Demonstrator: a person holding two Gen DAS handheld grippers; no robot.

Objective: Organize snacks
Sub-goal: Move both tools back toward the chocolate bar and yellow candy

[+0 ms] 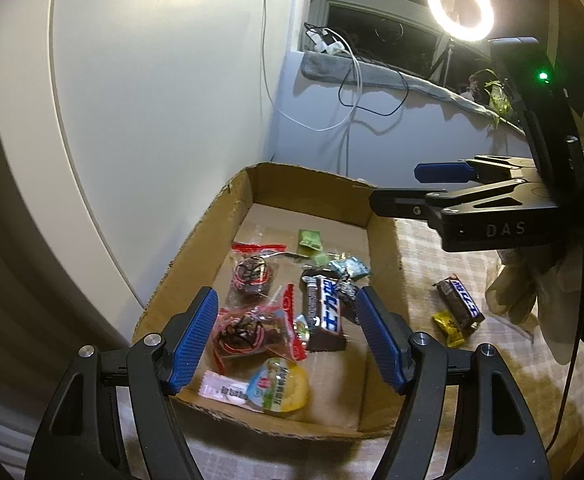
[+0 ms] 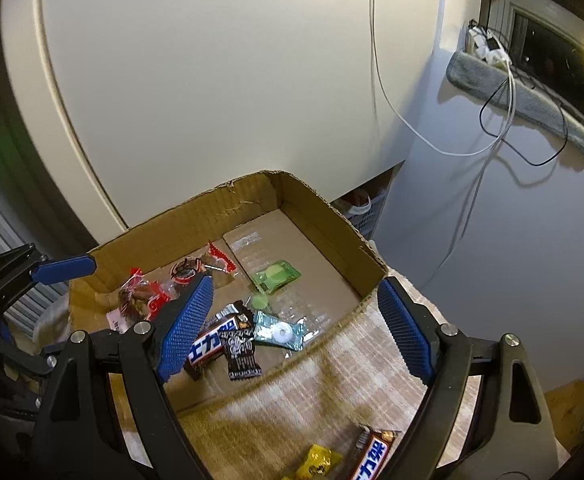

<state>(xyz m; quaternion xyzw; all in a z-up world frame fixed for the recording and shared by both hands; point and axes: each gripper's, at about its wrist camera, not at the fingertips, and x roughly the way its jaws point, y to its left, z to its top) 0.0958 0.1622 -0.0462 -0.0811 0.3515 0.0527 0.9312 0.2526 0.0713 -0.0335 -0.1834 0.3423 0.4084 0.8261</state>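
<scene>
A shallow cardboard box [image 1: 195, 256] holds several wrapped snacks: a brown chocolate bar [image 1: 324, 312], two red-edged cake packets [image 1: 251, 276], a yellow jelly cup [image 1: 279, 386] and a green candy [image 1: 310, 238]. My left gripper [image 1: 287, 340] hovers open over the box's near end, nothing between its pads. My right gripper [image 2: 296, 328] is open above the box's near wall [image 2: 332, 324], clear of the chocolate bar [image 2: 211, 340], black packet [image 2: 239, 354] and teal packet [image 2: 279, 330] below. A second chocolate bar [image 2: 372, 456] and a yellow candy [image 2: 318, 462] lie on the cloth outside.
The box sits on a checked cloth [image 1: 432, 256] against a white cabinet [image 1: 151, 100]. A gloved hand [image 1: 532, 292] holds the right gripper [image 1: 396, 186] near the outside snacks [image 1: 460, 304]. Cables [image 1: 352, 92] hang down the wall; a ring light [image 1: 460, 7] glows behind.
</scene>
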